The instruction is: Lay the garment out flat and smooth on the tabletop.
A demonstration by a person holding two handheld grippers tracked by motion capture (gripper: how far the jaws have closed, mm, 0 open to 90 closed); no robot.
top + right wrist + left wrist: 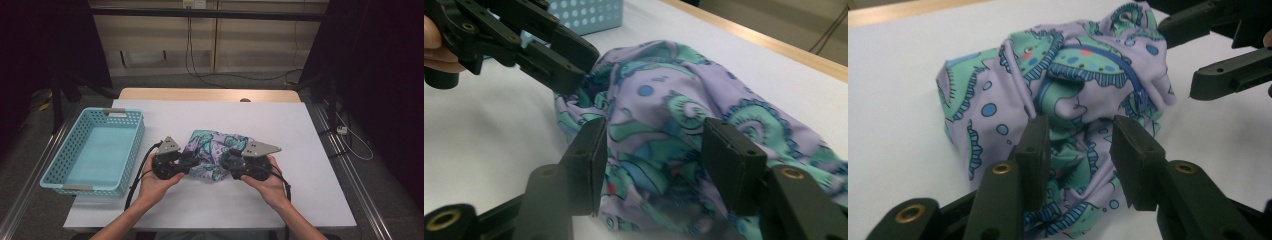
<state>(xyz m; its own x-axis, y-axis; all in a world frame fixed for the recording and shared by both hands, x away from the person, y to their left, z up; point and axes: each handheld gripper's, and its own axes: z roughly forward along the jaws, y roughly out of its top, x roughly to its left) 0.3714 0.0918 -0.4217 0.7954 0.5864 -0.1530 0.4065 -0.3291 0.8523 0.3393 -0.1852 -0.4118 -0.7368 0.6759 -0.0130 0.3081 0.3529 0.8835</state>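
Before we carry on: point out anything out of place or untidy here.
The patterned cloth lies bunched in a crumpled heap on the white table, not flat or folded. The blue basket sits square at the left edge. Nothing spilled or damaged.

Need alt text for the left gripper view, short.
A crumpled lilac cloth with green and blue patterns lies on a white table, the left hand-held gripper open, astride its near edge. The right hand-held gripper reaches in at upper right.
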